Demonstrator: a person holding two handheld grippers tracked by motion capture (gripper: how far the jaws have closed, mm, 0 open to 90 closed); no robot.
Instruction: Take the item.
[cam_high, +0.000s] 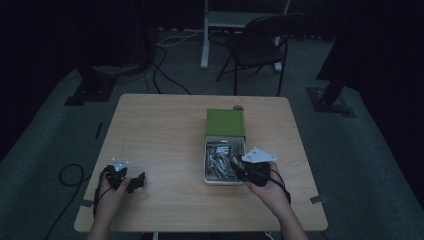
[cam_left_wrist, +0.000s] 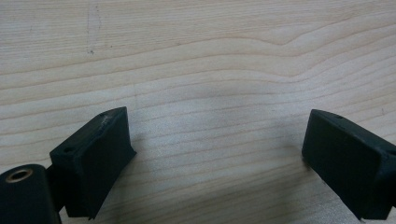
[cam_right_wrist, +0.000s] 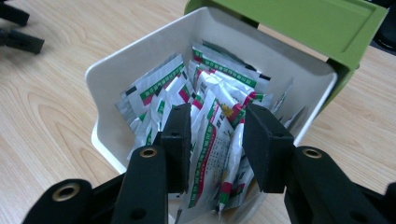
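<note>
On your table (cam_high: 165, 130): one white box (cam_right_wrist: 116, 70) beside one green lid (cam_high: 225, 122); many foil sachets (cam_right_wrist: 212, 126) inside the box, too heaped to count; one small grey object (cam_high: 238, 107) beyond the lid; two grippers, left (cam_high: 131, 183), right (cam_high: 239, 170).

The tabletop (cam_left_wrist: 196, 60) is pale wood with visible grain, smooth and matt. The white box (cam_right_wrist: 116, 70) looks like smooth plastic, its green lid (cam_right_wrist: 299, 23) matt plastic. The sachets (cam_right_wrist: 215, 121) are glossy, crinkled foil. The right tool (cam_right_wrist: 217, 135) has matt black jaws.
</note>
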